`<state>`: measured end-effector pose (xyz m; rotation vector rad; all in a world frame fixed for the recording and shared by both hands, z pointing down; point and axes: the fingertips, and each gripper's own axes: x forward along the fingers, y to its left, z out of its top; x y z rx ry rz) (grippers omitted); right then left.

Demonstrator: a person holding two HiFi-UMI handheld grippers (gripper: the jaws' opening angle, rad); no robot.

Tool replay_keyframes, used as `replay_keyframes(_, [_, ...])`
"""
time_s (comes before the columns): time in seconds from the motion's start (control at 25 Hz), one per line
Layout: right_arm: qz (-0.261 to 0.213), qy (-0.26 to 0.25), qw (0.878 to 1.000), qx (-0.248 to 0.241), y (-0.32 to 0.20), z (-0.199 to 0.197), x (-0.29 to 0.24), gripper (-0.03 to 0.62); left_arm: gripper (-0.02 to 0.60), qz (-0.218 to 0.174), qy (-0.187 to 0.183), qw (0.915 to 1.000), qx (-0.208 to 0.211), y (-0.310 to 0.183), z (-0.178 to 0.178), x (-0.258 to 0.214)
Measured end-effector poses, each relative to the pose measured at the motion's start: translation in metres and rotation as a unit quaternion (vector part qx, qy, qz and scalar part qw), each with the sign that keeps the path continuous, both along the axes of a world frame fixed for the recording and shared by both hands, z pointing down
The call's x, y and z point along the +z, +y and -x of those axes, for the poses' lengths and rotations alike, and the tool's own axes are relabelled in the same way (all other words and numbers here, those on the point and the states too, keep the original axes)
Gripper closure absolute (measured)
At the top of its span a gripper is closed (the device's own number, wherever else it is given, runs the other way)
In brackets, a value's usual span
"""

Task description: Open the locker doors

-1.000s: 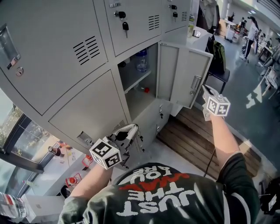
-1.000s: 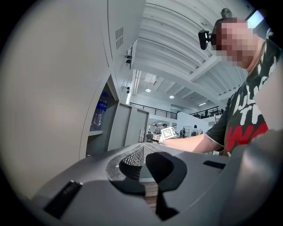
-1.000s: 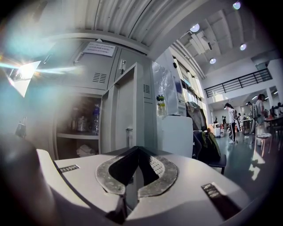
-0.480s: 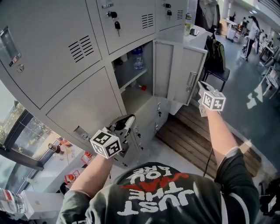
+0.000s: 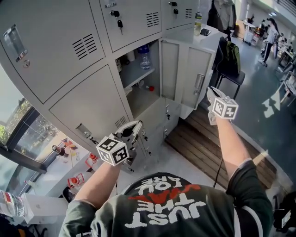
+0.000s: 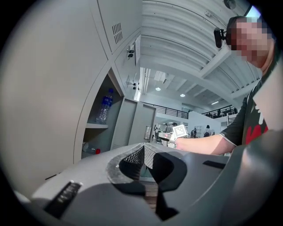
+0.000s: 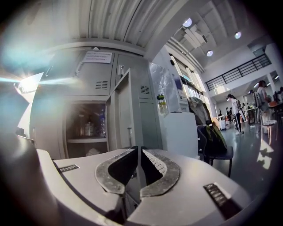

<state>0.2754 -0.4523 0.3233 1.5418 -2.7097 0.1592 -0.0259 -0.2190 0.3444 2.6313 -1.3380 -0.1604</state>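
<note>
Locker door (image 5: 184, 74) stands swung open right of a compartment holding a water bottle (image 5: 144, 56), the right gripper (image 5: 209, 95) near its handle (image 5: 199, 84) with jaws together on nothing, the left gripper (image 5: 137, 127) nearer, below a closed locker door (image 5: 92, 106), jaws likewise together and empty.

Locker shelf (image 5: 138, 77) — bottle (image 5: 144, 57) upright

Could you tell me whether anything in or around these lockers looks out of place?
Inside the open locker, a red-capped bottle lies on its side under the shelf, while another bottle stands upright above. A key hangs from a shut door's lock.
</note>
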Motion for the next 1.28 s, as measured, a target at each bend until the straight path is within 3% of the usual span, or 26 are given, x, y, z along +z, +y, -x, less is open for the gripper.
replay_keyframes(0.24, [0.052, -0.036, 0.997, -0.053, 0.074, 0.023, 0.061, 0.554, 0.58, 0.002, 0.008, 0.9999, -0.013, 0.017, -0.006, 0.011])
replay_keyframes(0.44, [0.112, -0.043, 0.978, -0.17, 0.16, 0.097, 0.112, 0.556, 0.58, 0.003, 0.015, 0.9995, -0.027, 0.033, -0.001, 0.023])
replay_keyframes(0.68, [0.114, -0.037, 0.96, -0.254, 0.224, 0.153, 0.103, 0.556, 0.58, -0.003, 0.039, 0.9982, -0.045, 0.049, 0.007, 0.029])
replay_keyframes(0.96, [0.085, -0.012, 0.958, -0.275, 0.242, 0.157, 0.085, 0.556, 0.58, -0.006, 0.087, 0.9957, -0.03, 0.063, 0.015, 0.027])
replay_keyframes(1.12, [0.085, -0.012, 0.958, -0.273, 0.244, 0.155, 0.089, 0.556, 0.58, -0.016, 0.066, 0.9975, -0.021, 0.071, 0.011, 0.027])
replay_keyframes(1.28, [0.105, -0.021, 0.959, -0.264, 0.242, 0.156, 0.108, 0.556, 0.58, 0.0, 0.056, 0.998, -0.03, 0.074, 0.016, 0.041])
